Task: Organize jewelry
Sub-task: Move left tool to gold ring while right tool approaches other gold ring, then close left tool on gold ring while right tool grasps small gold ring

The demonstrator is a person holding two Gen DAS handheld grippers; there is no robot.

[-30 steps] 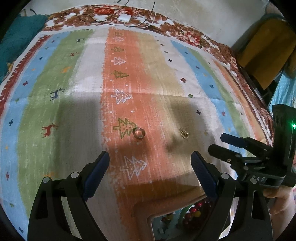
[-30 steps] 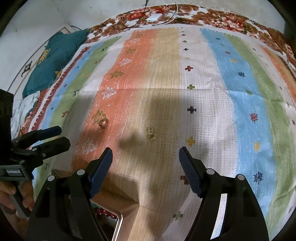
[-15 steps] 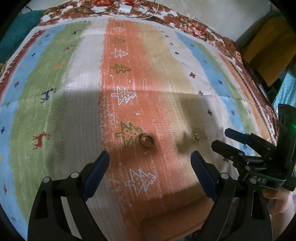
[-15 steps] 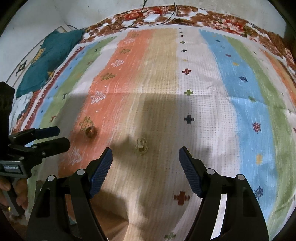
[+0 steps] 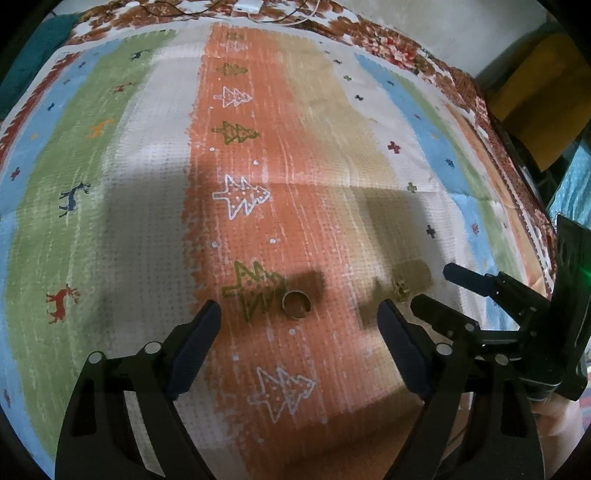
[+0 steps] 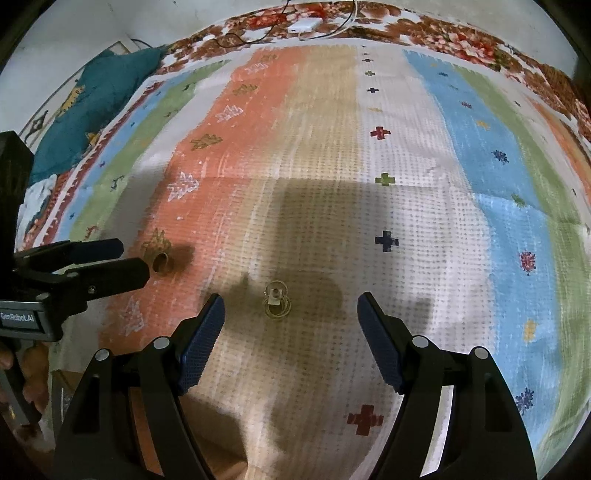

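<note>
A gold ring (image 5: 295,304) lies on the orange stripe of the striped cloth (image 5: 147,184), just ahead of my open, empty left gripper (image 5: 299,314). It also shows in the right wrist view (image 6: 162,261), by the left gripper's fingertips (image 6: 122,275). A small gold earring (image 6: 276,303) lies on the beige stripe, just ahead of my open, empty right gripper (image 6: 291,306). The earring shows in the left wrist view (image 5: 402,290) near the right gripper's fingertips (image 5: 424,304).
The cloth covers a bed. A white charger with cables (image 6: 304,26) lies at the far edge. A teal pillow (image 6: 92,107) sits at the far left. A yellow object (image 5: 535,92) stands beside the bed on the right.
Both grippers have moved forward and down toward the ring and the earring. The box with red beads at the near edge has dropped out of view. Both stay open.
</note>
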